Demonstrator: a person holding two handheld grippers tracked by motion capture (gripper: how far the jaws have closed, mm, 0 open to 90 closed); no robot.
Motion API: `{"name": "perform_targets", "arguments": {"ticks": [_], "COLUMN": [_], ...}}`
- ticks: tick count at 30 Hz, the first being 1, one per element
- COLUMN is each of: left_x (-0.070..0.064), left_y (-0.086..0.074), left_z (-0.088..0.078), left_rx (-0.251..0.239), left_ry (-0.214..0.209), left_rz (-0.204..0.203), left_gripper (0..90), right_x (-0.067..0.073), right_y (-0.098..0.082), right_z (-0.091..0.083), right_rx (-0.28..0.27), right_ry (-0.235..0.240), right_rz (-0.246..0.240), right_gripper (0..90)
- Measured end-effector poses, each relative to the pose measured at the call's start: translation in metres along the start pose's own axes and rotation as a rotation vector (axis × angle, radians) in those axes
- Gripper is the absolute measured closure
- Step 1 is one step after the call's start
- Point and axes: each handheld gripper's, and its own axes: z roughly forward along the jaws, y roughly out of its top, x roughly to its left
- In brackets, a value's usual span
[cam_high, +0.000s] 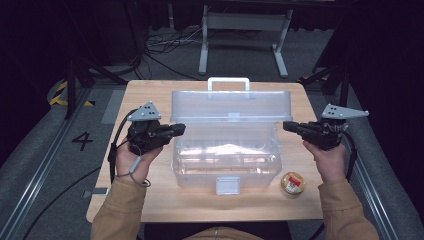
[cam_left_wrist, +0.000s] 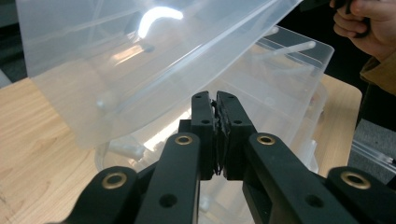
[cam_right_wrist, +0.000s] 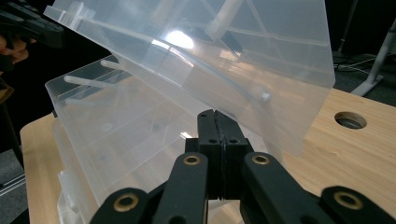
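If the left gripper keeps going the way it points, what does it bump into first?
Most likely the clear plastic box. The left gripper, jaws shut with nothing between them, points at the box's left end, right by its raised lid. Whether wall or lid edge comes first is hard to judge.

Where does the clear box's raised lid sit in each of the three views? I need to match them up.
High view: the lid stands open at centre, behind the box, white handle on top.
Left gripper view: the lid fills the upper left, slanting above the tongs.
Right gripper view: the lid spans the top, tilted down to the right.
Shared landmark: the wooden table.
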Motion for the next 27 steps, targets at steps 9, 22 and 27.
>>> {"name": "perform_targets", "arguments": {"ticks": [9, 22, 27], "left_x": [0.017, 0.023, 0.024], "left_y": [-0.006, -0.007, -0.006], "left_z": [0.006, 0.009, 0.011], "left_rx": [-0.018, -0.026, -0.019], "left_ry": [0.017, 0.033, 0.033], "left_rz": [-0.057, -0.06, -0.069], "left_gripper": [89.5, 89.6, 89.6], "right_x": [0.001, 0.001, 0.002], "right_y": [-0.002, -0.005, -0.006], "right_z": [0.0, -0.002, -0.004], "right_rx": [-0.009, -0.017, -0.018], "right_ry": [0.006, 0.002, -0.001], "right_rz": [0.0, 0.004, 0.004], "right_gripper": [90.0, 90.0, 89.7]}}
